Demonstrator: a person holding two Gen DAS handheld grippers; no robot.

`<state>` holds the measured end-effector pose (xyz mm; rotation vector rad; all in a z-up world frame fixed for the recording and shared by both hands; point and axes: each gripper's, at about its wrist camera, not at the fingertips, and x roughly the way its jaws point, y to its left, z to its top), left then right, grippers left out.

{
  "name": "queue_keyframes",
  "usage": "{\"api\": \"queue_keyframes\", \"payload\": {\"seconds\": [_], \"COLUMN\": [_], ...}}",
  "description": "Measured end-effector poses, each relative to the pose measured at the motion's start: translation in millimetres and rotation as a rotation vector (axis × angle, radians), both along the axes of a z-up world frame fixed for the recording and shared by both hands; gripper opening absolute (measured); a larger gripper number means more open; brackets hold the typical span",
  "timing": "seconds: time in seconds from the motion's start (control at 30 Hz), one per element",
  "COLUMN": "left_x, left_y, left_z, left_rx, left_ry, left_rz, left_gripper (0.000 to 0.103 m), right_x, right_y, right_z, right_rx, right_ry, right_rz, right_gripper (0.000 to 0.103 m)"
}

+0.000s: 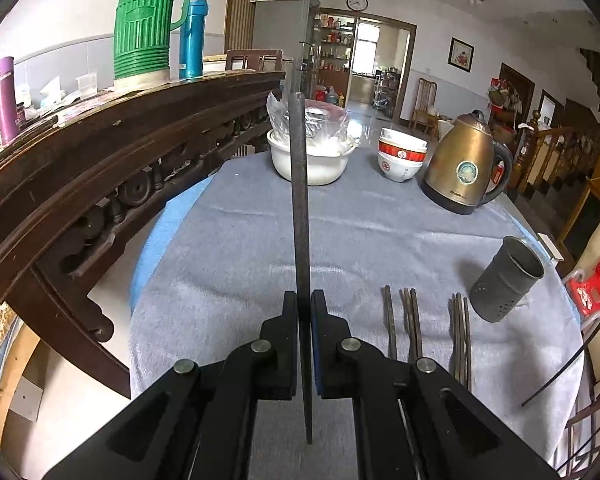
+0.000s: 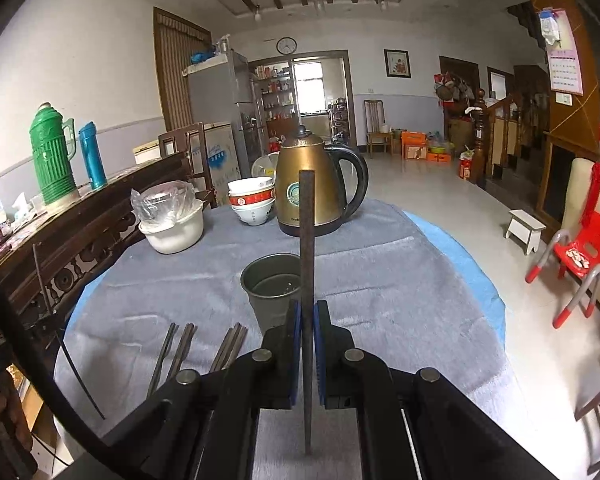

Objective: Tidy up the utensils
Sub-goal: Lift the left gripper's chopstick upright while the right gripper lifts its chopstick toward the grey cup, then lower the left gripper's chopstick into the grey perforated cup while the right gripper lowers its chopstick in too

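Two grippers appear, one per wrist view, each pointing forward over a round table (image 1: 380,232) covered by a grey cloth. The left gripper (image 1: 305,300) has its pads drawn in against a dark chopstick (image 1: 299,184) that rises toward 12 o'clock, tilted slightly left at its top; its lower end passes between the fingers toward the camera. The right gripper (image 2: 307,312) is likewise closed on a second dark chopstick (image 2: 307,240), upright, its tip overlapping the kettle in that view.

Loose chopsticks (image 1: 410,320) lie flat on the cloth in three small groups at about 4 o'clock from the left gripper; the same groups (image 2: 204,344) sit at about 9 o'clock from the right gripper. Sticks per group cannot be counted reliably.

One grey metal utensil cup (image 1: 506,280) stands upright at 3 o'clock of the left view, just beyond the loose chopsticks; in the right view the cup (image 2: 270,284) stands just left of the held stick.

Farther back: one brass-coloured kettle (image 1: 462,164), one stack of red-banded bowls (image 1: 402,156), and one white bowl (image 1: 312,164) holding a clear plastic bag. On a dark wooden sideboard (image 1: 112,152) at 10 o'clock stand one green thermos (image 1: 144,24), one blue flask (image 1: 194,38) and one purple flask (image 1: 6,100).
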<state>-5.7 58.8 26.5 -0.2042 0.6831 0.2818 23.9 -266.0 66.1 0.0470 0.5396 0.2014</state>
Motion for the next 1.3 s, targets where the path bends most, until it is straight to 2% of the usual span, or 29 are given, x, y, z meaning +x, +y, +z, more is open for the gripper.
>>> {"api": "queue_keyframes", "payload": {"seconds": [0.37,0.63,0.8,0.9,1.13,1.3], "left_x": [-18.4,-4.0,17.0,40.8,86.7,123.4], "left_y": [-10.1,-1.8,2.3,-8.8,-50.0,-86.0], "left_z": [9.5,25.5,52.6,71.1,111.1,122.3], "left_rx": [-0.006,-0.086,-0.211,-0.265,-0.325,-0.343], "left_ry": [0.012,-0.017,-0.078,-0.093,-0.143,-0.162], "left_rz": [-0.038,-0.045,-0.044,-0.08,-0.174,-0.241], "left_gripper": [0.007,0.007,0.007,0.007,0.007,0.007], "right_x": [-7.5,-1.3,5.2,14.7,40.5,70.9], "right_y": [1.2,-3.0,-12.0,-21.4,-36.9,-38.5], "right_z": [0.7,10.7,32.6,48.1,86.6,99.9], "right_rx": [-0.005,0.018,0.072,0.128,0.237,0.295], "right_ry": [0.001,-0.012,-0.046,-0.058,-0.113,-0.119], "right_rz": [0.006,-0.006,-0.005,-0.011,-0.014,-0.011], "right_gripper": [0.007,0.007,0.007,0.007,0.007,0.007]}}
